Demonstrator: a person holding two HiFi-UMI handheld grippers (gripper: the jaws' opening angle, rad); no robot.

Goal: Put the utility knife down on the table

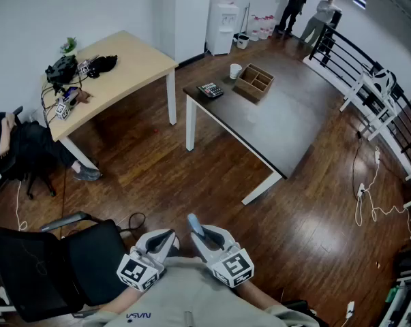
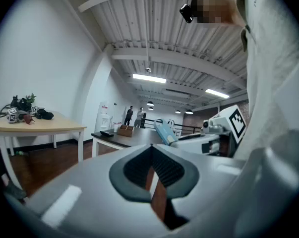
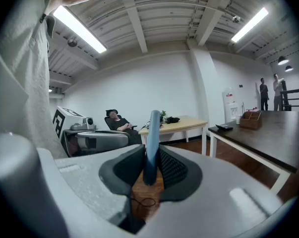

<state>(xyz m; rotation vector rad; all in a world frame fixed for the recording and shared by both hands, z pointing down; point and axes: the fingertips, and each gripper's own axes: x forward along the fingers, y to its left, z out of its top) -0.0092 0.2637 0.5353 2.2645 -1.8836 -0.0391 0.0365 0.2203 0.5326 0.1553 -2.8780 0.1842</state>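
Right gripper point(image 3: 150, 165): one, jaws pinched on the blue utility knife point(image 3: 152, 138), which stands upright between the dark pads point(image 3: 176, 168) and rises above them.
Left gripper point(image 2: 151, 165): one, jaws pressed together with nothing between them.
Where both are: low in the head view, left gripper point(image 1: 165, 240) just beside right gripper point(image 1: 204, 236), close to the person's chest and over the wooden floor.
Utility knife point(image 1: 195, 225): one, in the air, well apart from both tables.
Marker cubes point(image 1: 138, 271): two, one per gripper, black-and-white square patterns, no letters.
Tables: two; a dark table point(image 1: 294, 121) in the middle and a light wooden table point(image 1: 133, 63) to the left.
On the dark table: one calculator point(image 1: 210, 90), one white cup point(image 1: 235, 71), one wooden organiser box point(image 1: 254, 82) with compartments.
On the light table: a cluster of dark gear and cables, too tangled to count.
People: two standing point(image 1: 297, 5) by the far railing, one seated point(image 3: 117, 123) beside the light table.
Black chair point(image 1: 55, 264): one, at the lower left.
Water dispenser point(image 1: 223, 16): one; red label, unreadable.
Writing: small upside-down lettering on the grey shirt point(image 1: 138, 315), seemingly NASA.
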